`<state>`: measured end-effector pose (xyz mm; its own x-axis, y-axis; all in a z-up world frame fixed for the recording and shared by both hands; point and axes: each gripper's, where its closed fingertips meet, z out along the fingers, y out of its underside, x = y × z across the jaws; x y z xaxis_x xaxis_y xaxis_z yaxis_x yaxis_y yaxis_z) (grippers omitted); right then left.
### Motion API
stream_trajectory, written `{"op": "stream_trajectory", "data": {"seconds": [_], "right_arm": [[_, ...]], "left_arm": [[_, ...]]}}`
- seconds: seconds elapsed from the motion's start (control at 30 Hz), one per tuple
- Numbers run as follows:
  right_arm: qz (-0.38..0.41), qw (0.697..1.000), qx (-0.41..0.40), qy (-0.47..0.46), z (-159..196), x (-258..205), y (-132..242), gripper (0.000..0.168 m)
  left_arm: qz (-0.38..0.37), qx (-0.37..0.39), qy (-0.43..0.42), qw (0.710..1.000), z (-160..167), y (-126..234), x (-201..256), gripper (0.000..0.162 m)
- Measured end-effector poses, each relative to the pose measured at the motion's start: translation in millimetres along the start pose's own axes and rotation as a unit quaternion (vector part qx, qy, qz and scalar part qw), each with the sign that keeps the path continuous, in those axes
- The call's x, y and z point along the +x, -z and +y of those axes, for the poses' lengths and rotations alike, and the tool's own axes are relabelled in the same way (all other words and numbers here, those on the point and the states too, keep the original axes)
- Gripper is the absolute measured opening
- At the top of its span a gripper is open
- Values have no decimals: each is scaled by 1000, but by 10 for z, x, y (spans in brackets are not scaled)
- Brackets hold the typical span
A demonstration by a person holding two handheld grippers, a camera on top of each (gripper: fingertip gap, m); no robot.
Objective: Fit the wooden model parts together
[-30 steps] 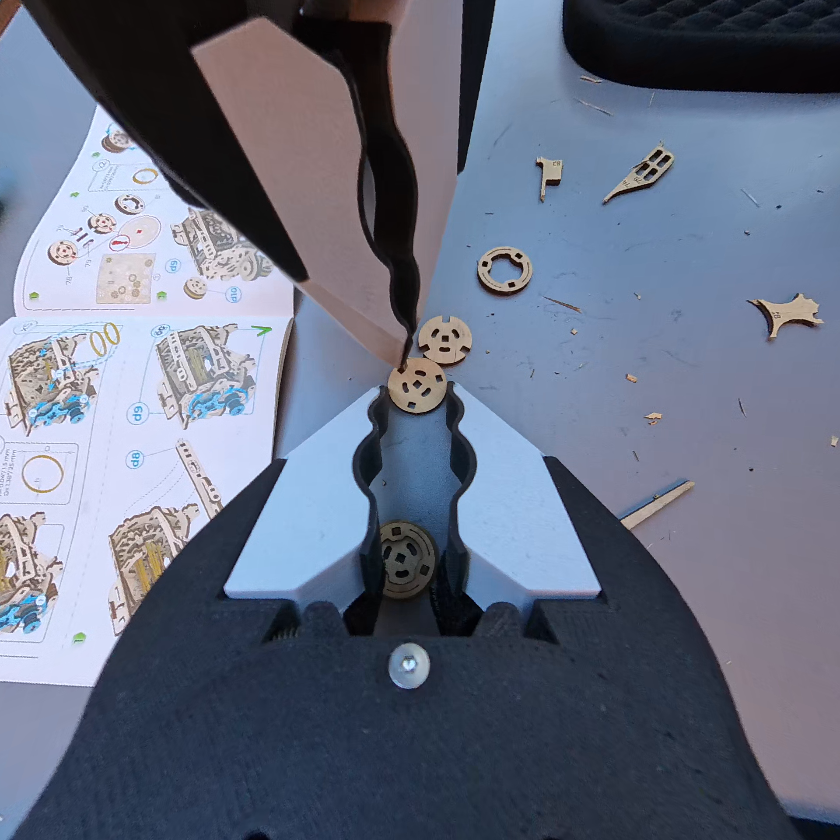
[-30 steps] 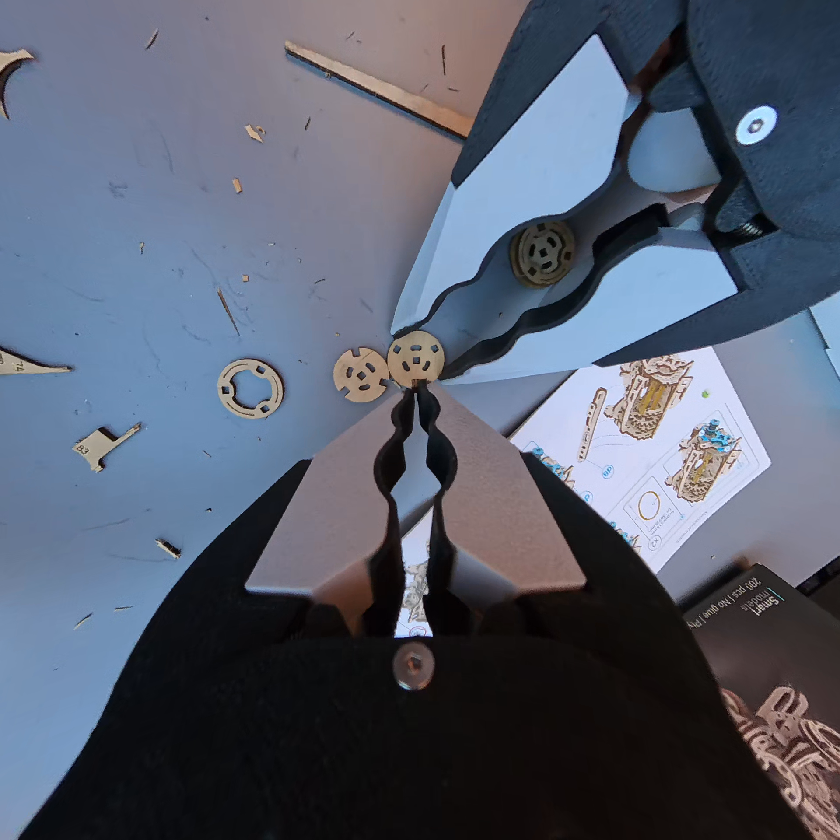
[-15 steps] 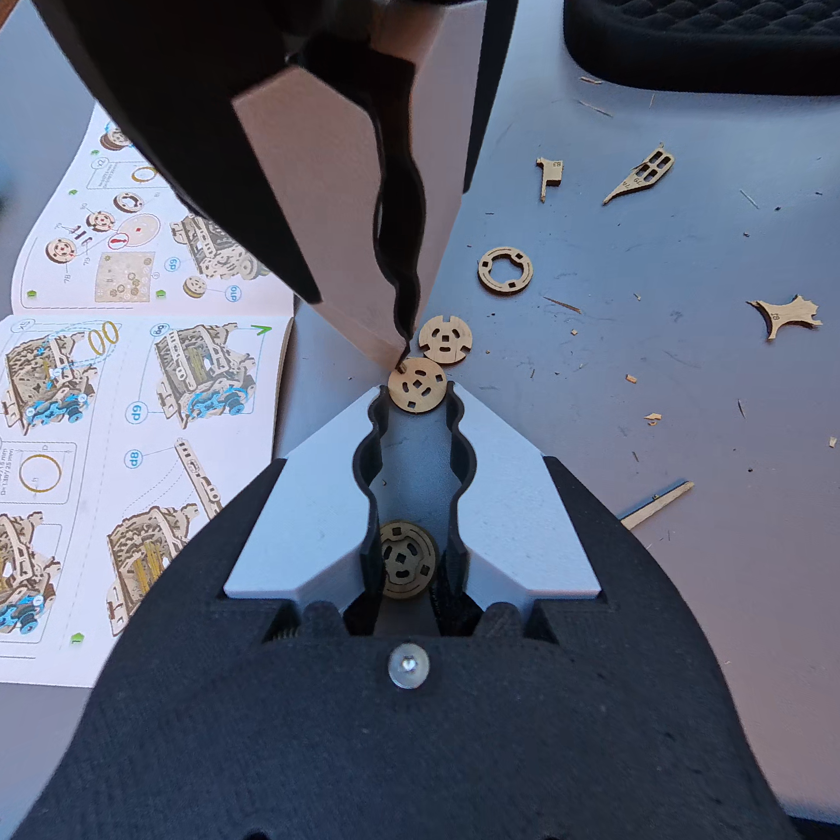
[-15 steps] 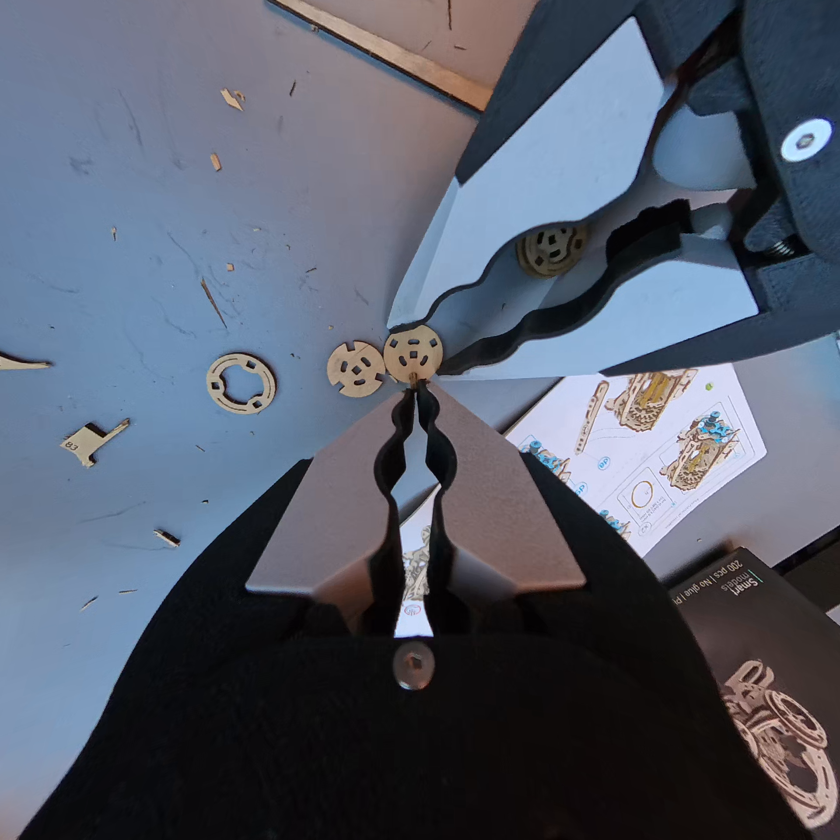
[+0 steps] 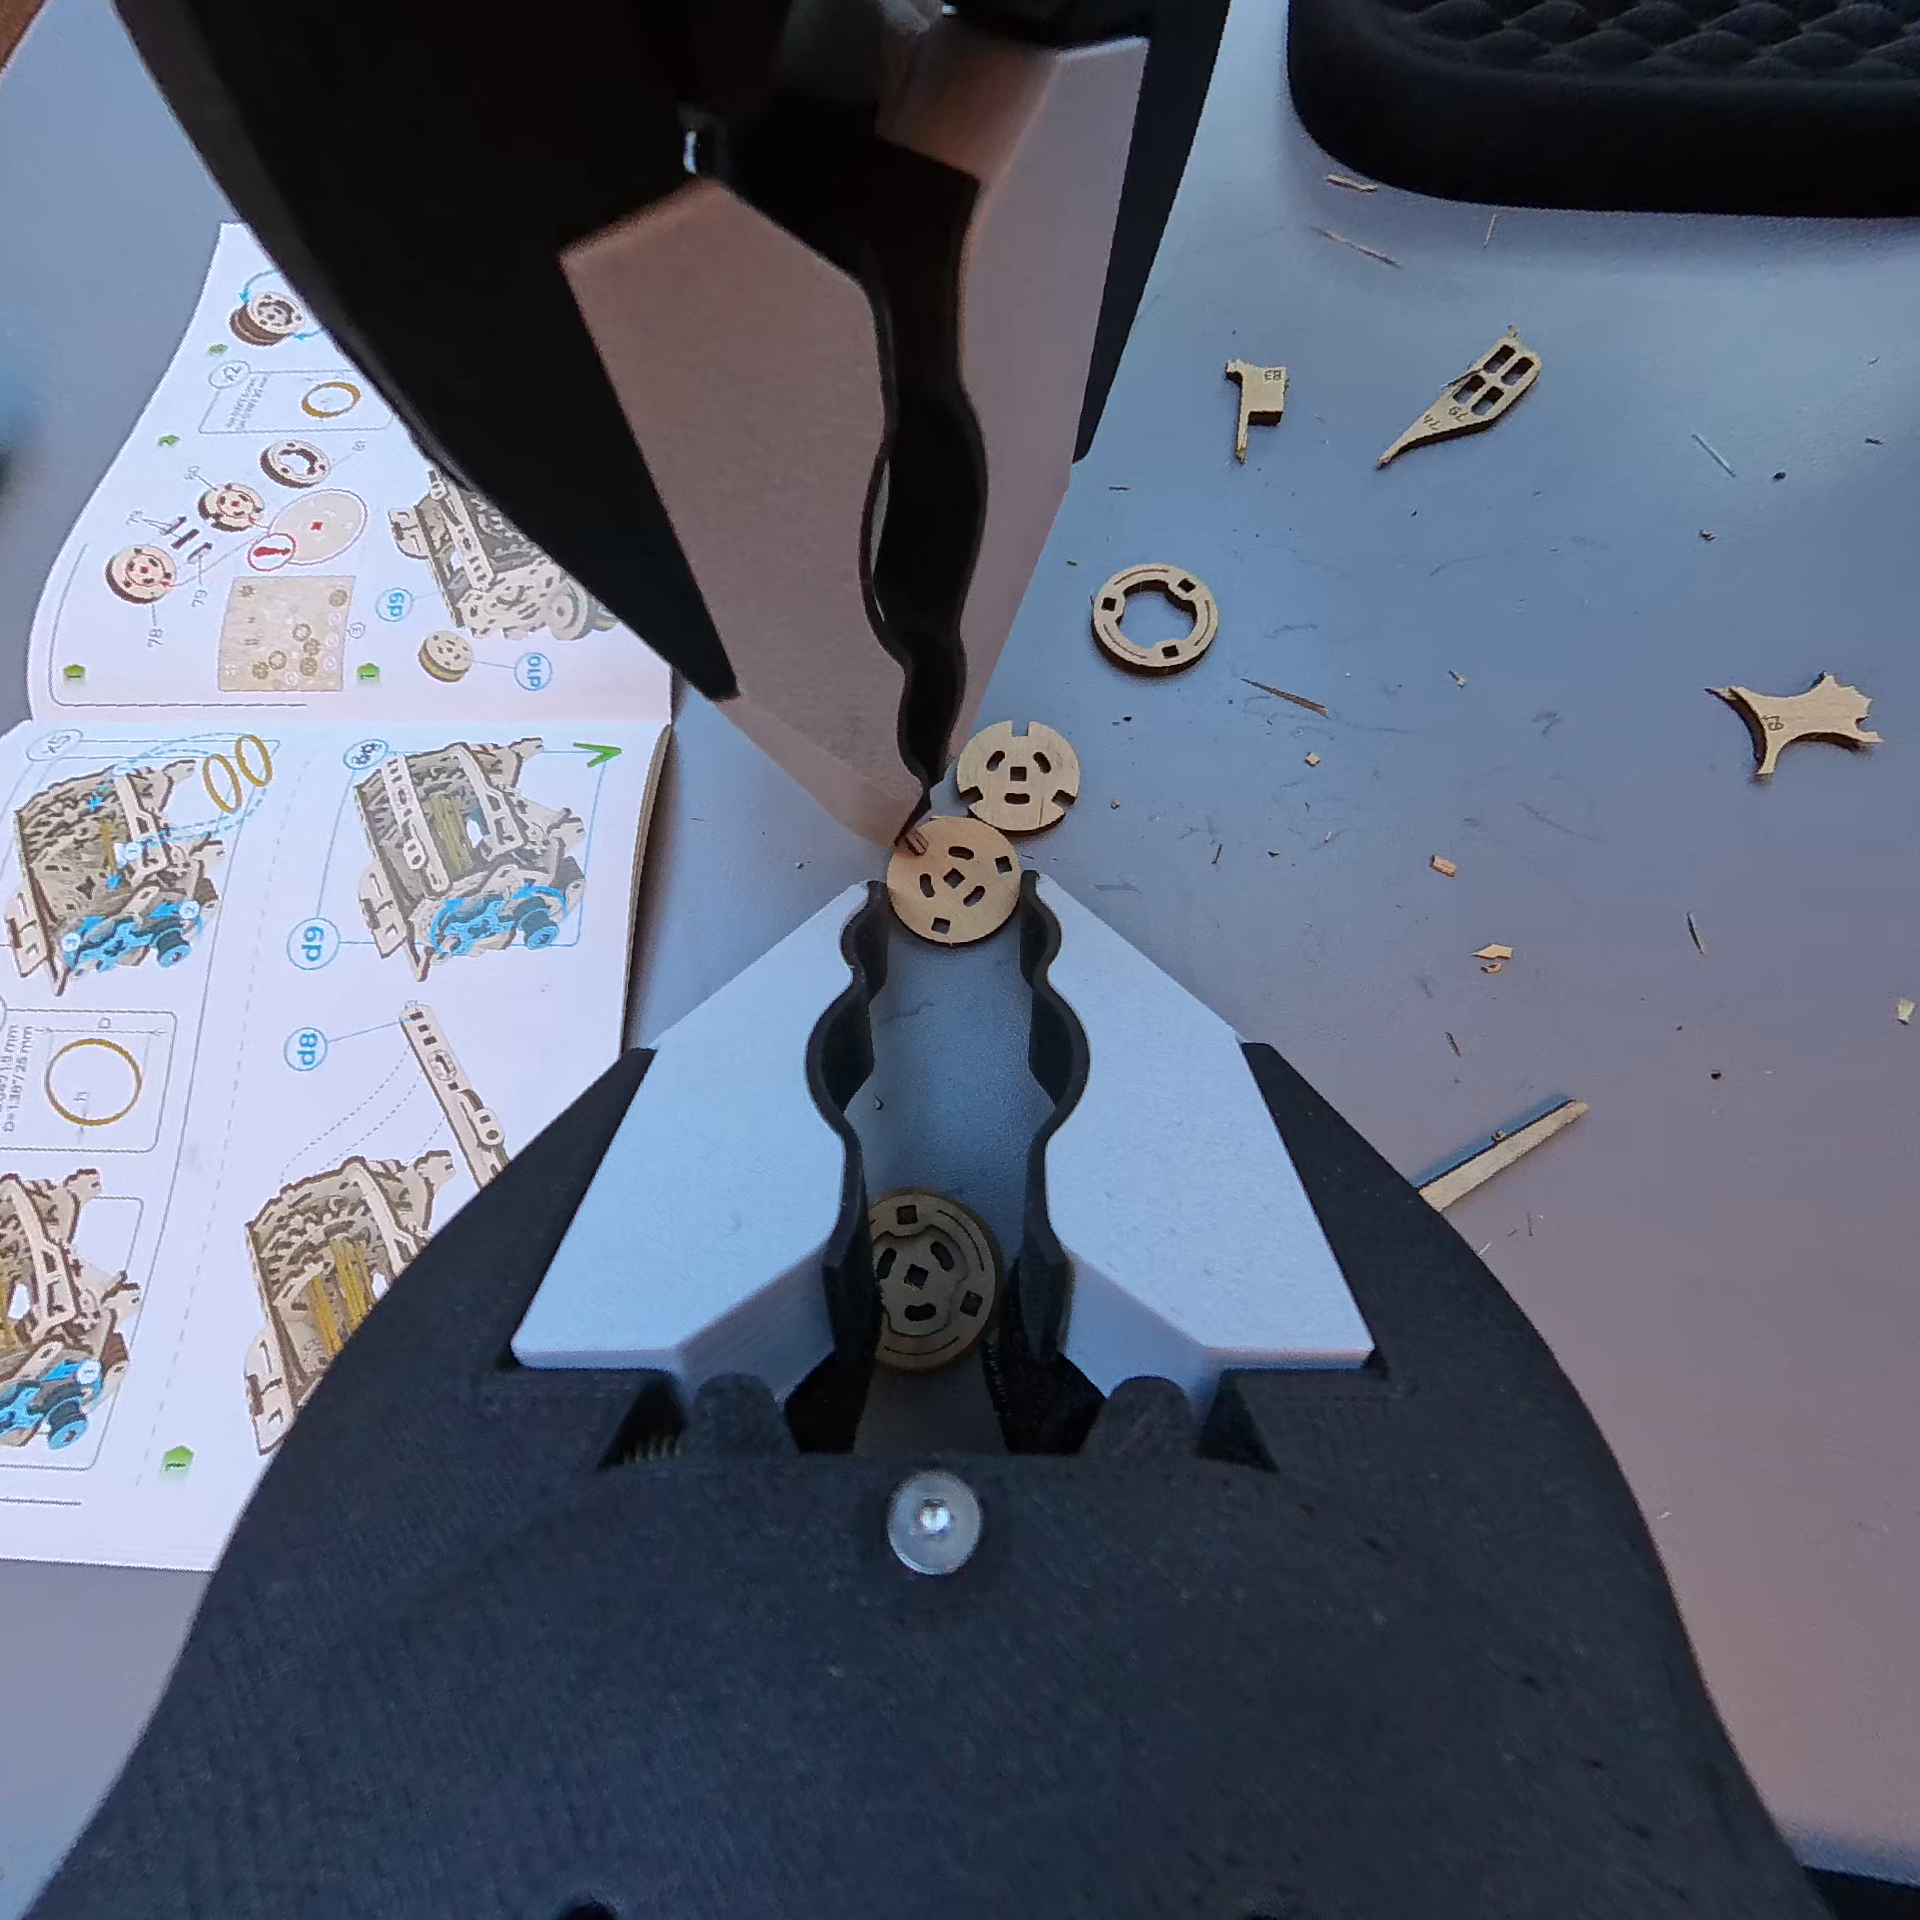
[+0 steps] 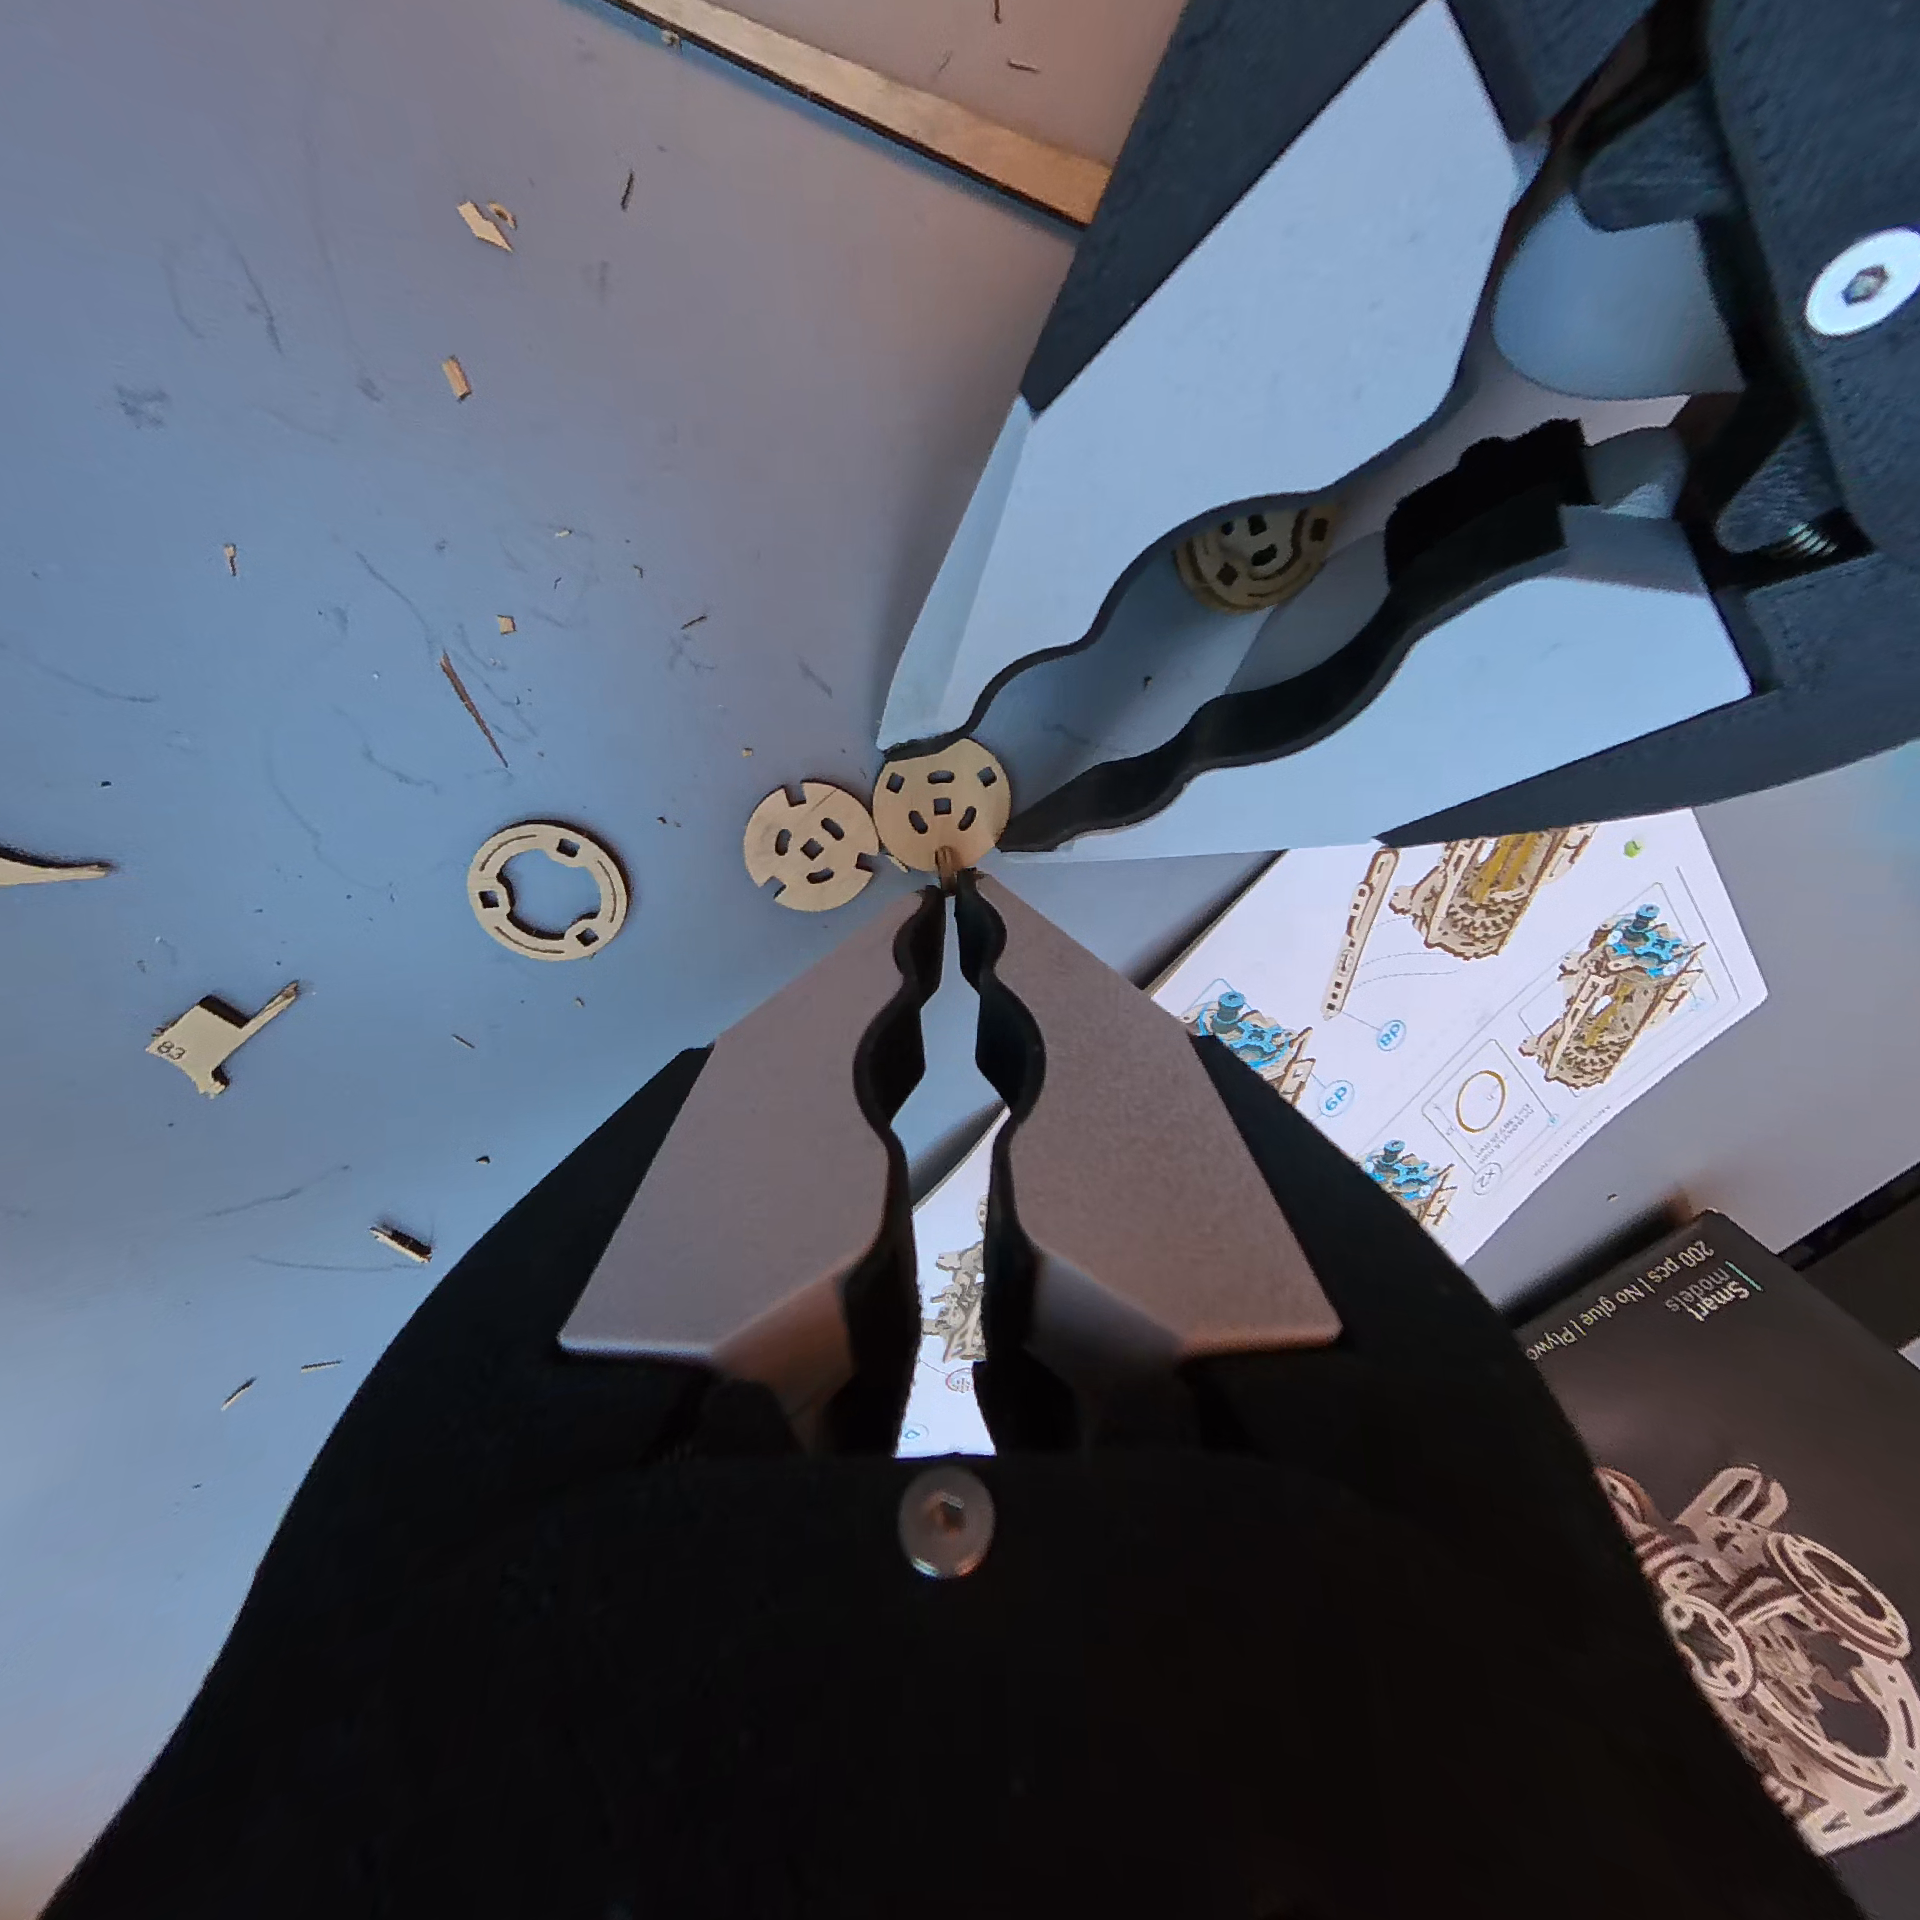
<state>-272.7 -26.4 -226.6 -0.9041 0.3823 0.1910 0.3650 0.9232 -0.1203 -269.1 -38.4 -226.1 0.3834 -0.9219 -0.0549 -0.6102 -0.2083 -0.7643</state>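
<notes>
My left gripper [image 5: 951, 899] is shut on a round wooden disc [image 5: 953, 881] with small slots and holds it flat at table level between its fingertips. My right gripper [image 6: 948, 883] is shut on a small wooden peg [image 6: 945, 860], whose tip touches the disc [image 6: 940, 805] at its near edge. In the left wrist view the right gripper [image 5: 920, 821] comes down from above onto the disc's far left edge. A notched disc [image 5: 1018, 777] lies just beyond, touching it. A second slotted disc [image 5: 928, 1280] lies between the bases of the left fingers.
A wooden ring [image 5: 1153, 620] and flat wooden scraps [image 5: 1803, 717] lie on the grey table. An open instruction booklet [image 5: 312, 935] lies left of the left gripper. A thin wooden stick [image 5: 1496, 1153] lies to the right. A dark kit box [image 6: 1714, 1507] and a black cushion [image 5: 1610, 94] sit at the edges. The tips of both grippers are at nearly the same place.
My right gripper has swung over and come closer above the disc while its tip stays at the disc's edge. The left gripper and the disc have not moved.
</notes>
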Motion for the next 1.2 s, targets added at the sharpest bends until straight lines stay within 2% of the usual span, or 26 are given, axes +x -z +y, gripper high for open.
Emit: {"op": "stream_trajectory", "data": {"seconds": [1.2], "right_arm": [[-39, 995, 57, -72, -72, -43, 42, 1]], "left_arm": [[0, 0, 1, 1000, 4, -1, -4, 24]]}}
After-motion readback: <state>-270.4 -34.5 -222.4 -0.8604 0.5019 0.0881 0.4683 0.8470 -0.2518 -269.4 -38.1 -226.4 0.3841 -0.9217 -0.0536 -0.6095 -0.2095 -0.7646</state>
